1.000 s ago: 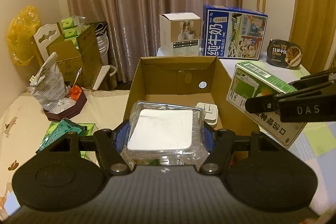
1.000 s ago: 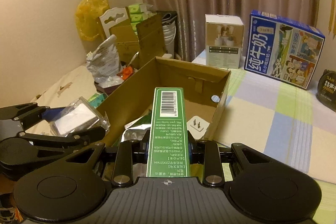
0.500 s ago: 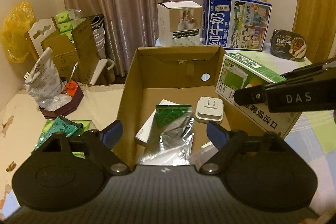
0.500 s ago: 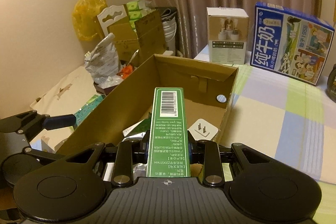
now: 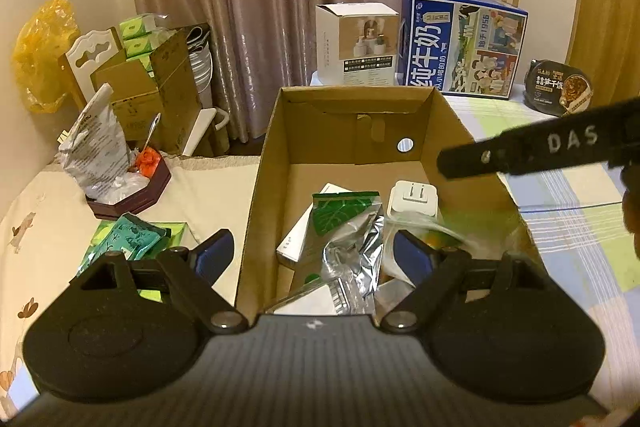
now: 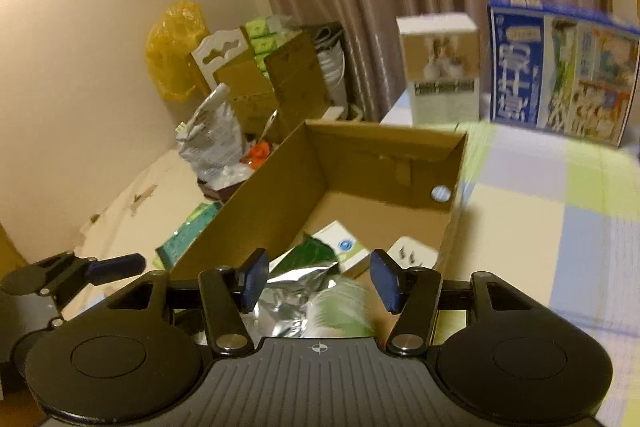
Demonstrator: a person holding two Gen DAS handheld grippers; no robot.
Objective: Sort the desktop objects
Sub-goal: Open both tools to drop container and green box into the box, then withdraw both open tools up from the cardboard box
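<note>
My left gripper [image 5: 312, 253] is open above the near end of the brown cardboard box [image 5: 352, 93], nothing between its blue pads. Inside the box lie a green-and-silver foil pouch [image 5: 344, 227], a white plug adapter [image 5: 414, 197], a flat white box [image 5: 296, 243] and a clear plastic pack [image 5: 316, 301]. My right gripper [image 6: 320, 277] hangs over the same box [image 6: 260, 211] with its jaws opening. The green carton [image 6: 340, 311] is a blurred shape below the pads, free of them. It also shows as a green blur [image 5: 448, 231] in the left wrist view.
A blue milk carton [image 5: 460, 47], a white product box [image 5: 356, 43] and a black meal bowl [image 5: 558, 87] stand behind the box on the checked cloth. Green packets [image 5: 128, 239] and a dark tray with a bag [image 5: 128, 191] lie to the left.
The left gripper opened and its clear pack dropped into the box. The right gripper then let go of the green carton, which has fallen from between its fingers.
</note>
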